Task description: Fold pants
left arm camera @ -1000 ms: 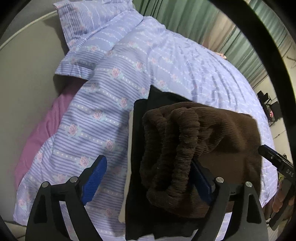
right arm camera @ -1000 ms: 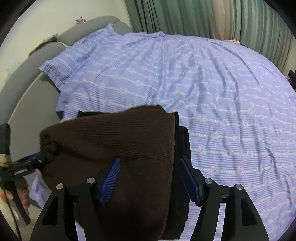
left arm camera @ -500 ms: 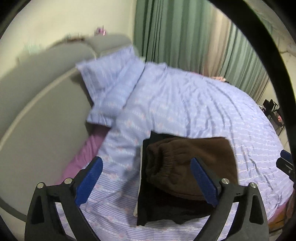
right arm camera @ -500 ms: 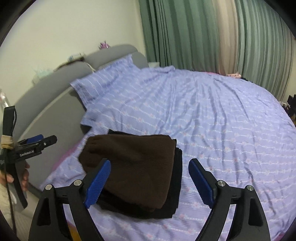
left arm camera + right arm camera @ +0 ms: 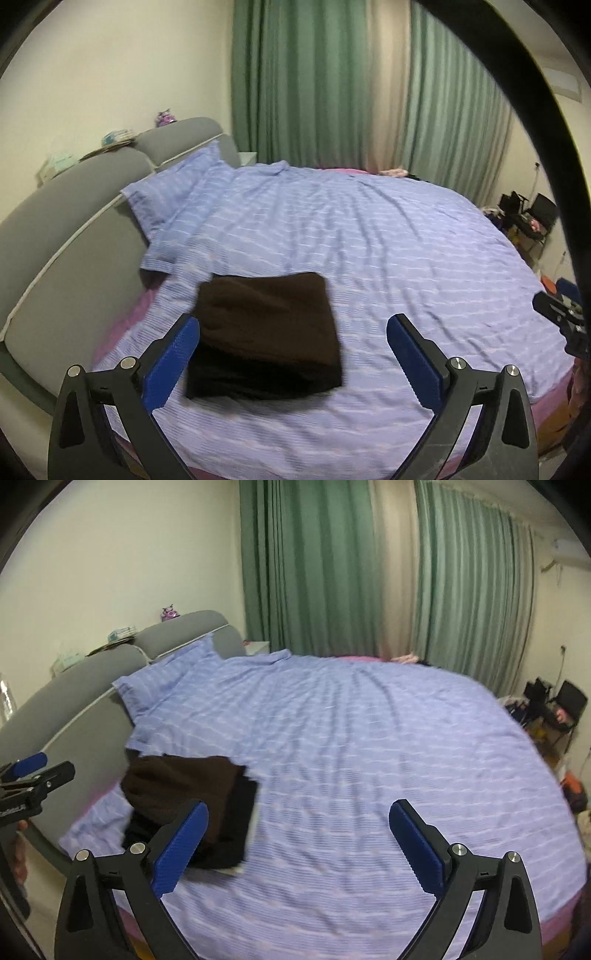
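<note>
Bedroom things fill both views: a big bed with a purple striped cover (image 5: 369,258) takes up most of each picture. It is a wide, soft, flat place, so it is good for folding clothes.

Nearest, at the bottom of the left wrist view, the left gripper (image 5: 293,354) has its 2 blue jaws wide apart. They hold nothing. At the bottom of the right wrist view, the right gripper (image 5: 299,840) is spread wide too, and it is empty. Both look raised above the bed and touch no cloth, probably because the folding looks finished.

A little farther, the brown pants (image 5: 264,328) lie in a neat square on the cover, in the lower middle of the left view. In the right view they sit lower left (image 5: 177,786). They rest on top of a black folded cloth (image 5: 236,827), like the top of a small pile. Nothing grips them.

Farther back, at the left, a purple pillow (image 5: 173,206) leans by the gray headboard (image 5: 74,229). Small things sit on top of the headboard, too blurry to name.

Farthest away, green curtains (image 5: 314,81) hang down at the top of the picture.
</note>
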The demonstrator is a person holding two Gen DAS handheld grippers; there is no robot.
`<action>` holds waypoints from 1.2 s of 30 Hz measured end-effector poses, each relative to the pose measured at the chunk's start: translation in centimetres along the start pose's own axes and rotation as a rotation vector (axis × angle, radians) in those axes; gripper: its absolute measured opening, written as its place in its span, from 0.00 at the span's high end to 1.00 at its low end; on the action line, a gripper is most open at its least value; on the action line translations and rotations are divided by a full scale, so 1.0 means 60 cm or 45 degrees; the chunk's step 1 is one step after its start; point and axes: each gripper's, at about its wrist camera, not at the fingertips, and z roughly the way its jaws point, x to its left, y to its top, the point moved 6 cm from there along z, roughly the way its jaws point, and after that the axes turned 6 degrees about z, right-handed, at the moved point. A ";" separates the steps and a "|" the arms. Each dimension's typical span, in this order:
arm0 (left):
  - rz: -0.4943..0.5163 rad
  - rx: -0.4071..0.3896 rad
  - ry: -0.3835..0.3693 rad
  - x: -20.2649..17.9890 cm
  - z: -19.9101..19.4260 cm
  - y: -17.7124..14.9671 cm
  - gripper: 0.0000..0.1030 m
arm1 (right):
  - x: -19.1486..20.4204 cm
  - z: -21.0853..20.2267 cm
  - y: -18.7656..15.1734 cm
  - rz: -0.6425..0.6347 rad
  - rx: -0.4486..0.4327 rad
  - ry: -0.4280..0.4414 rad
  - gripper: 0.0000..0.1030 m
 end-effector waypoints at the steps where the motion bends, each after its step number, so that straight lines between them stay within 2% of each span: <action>1: -0.002 -0.007 0.002 -0.022 -0.009 -0.003 0.00 | -0.026 -0.016 -0.002 -0.003 -0.010 -0.005 0.04; 9: -0.076 -0.063 -0.064 -0.204 -0.086 -0.011 0.00 | -0.179 -0.121 -0.021 0.027 -0.027 0.022 0.04; 13: -0.042 -0.077 -0.064 -0.281 -0.112 -0.016 0.00 | -0.246 -0.164 -0.037 0.009 -0.046 -0.011 0.04; 17: 0.019 -0.093 -0.079 -0.342 -0.138 -0.018 0.00 | -0.297 -0.198 -0.047 0.065 -0.058 -0.021 0.04; 20: 0.057 -0.106 -0.068 -0.369 -0.152 -0.014 0.00 | -0.325 -0.221 -0.051 0.094 -0.074 -0.039 0.04; 25: 0.082 -0.115 -0.103 -0.416 -0.180 -0.014 0.00 | -0.357 -0.257 -0.057 0.106 -0.110 -0.046 0.04; 30: 0.120 -0.121 -0.103 -0.445 -0.196 -0.018 0.00 | -0.373 -0.270 -0.061 0.132 -0.119 -0.068 0.04; 36: 0.120 -0.105 -0.149 -0.464 -0.199 -0.027 0.00 | -0.387 -0.289 -0.066 0.135 -0.136 -0.079 0.04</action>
